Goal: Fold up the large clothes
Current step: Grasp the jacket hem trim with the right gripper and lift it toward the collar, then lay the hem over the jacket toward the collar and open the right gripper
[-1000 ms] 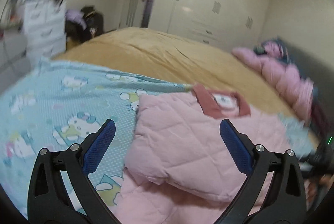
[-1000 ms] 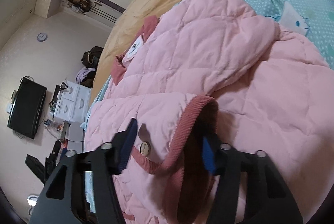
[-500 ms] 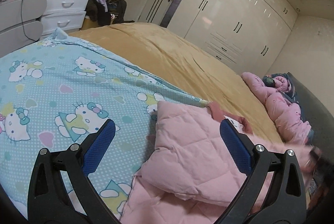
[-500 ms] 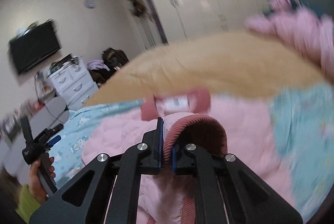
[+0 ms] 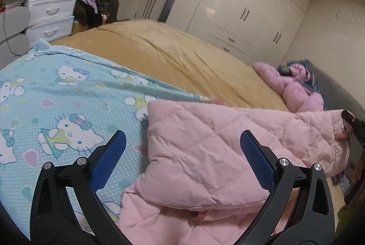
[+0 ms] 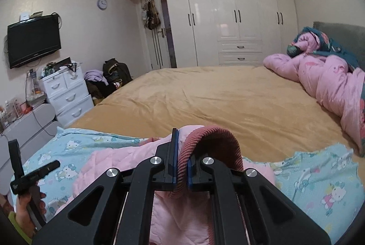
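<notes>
A pink quilted jacket (image 5: 205, 153) lies partly folded on a Hello Kitty sheet (image 5: 57, 108) on the bed. My left gripper (image 5: 182, 153) is open and empty, hovering above the jacket's left side. My right gripper (image 6: 181, 167) is shut on the jacket's dark pink ribbed cuff (image 6: 214, 137) and holds the sleeve lifted above the jacket body (image 6: 114, 160). The right gripper also shows at the right edge of the left wrist view (image 5: 351, 124), and the left gripper shows at the lower left of the right wrist view (image 6: 27, 176).
The bed has a tan cover (image 6: 216, 96). A pink duvet and pillows (image 6: 330, 80) lie at the headboard on the right. White drawers (image 6: 66, 94), a wall TV (image 6: 34, 41) and wardrobes (image 6: 228, 16) stand beyond the bed.
My right gripper closed on the cuff and lifted the sleeve up and over toward the right. The collar is now covered by the jacket. My left gripper stayed open.
</notes>
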Motion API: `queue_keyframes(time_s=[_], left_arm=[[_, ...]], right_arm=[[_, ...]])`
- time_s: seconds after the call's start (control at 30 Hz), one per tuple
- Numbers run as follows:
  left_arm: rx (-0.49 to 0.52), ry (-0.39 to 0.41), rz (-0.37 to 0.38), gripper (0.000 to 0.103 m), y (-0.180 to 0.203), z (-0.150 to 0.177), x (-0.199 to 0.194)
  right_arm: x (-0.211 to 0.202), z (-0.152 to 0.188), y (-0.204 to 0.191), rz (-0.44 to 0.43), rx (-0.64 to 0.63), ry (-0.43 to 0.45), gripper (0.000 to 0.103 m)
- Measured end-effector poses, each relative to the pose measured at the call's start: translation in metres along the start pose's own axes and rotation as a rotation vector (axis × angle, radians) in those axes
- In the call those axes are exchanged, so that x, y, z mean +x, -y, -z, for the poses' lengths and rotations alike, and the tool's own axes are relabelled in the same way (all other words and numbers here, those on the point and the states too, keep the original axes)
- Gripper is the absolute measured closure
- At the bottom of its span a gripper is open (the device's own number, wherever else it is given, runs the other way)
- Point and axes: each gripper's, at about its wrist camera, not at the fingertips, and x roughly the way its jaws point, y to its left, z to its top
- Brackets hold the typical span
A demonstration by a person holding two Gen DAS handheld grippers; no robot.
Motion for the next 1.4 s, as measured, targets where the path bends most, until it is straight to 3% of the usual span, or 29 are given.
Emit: queue_keyframes(time_s=[0.37, 0.57, 0.63, 0.73, 1.03, 1.13, 1.2, 1.27, 1.4], left_arm=[[0.059, -0.08, 0.032, 0.01, 0.018, 0.013, 0.029], [0.121, -0.131, 0.059, 0.041, 0.032, 0.023, 0.039], [0.137, -0.158, 0.074, 0.057, 0.036, 0.027, 0.044], [0.157, -0.202, 0.07, 0.07, 0.041, 0.033, 0.052], [0.158, -0.315, 0.022, 0.07, 0.035, 0.048, 0.075], [0.151, -0.349, 0.011, 0.07, 0.028, 0.054, 0.085], [0.156, -0.358, 0.007, 0.07, 0.027, 0.056, 0.087], [0.164, -0.361, 0.003, 0.07, 0.028, 0.057, 0.087], [0.16, -0.367, 0.006, 0.07, 0.027, 0.058, 0.088]], right_arm=[[0.025, 0.025, 0.015, 0.054, 0.018, -0.069, 0.098], [0.037, 0.038, 0.02, 0.069, 0.041, -0.108, 0.098], [0.039, 0.041, 0.022, 0.071, 0.047, -0.116, 0.098], [0.042, 0.044, 0.024, 0.061, 0.063, -0.131, 0.098], [0.045, 0.048, 0.022, 0.053, 0.09, -0.153, 0.097], [0.05, 0.048, 0.022, 0.058, 0.097, -0.192, 0.092], [0.051, 0.049, 0.021, 0.04, 0.102, -0.211, 0.078], [0.048, 0.052, 0.022, 0.057, 0.114, -0.216, 0.056], [0.043, 0.06, 0.026, 0.105, 0.137, -0.221, 0.054]])
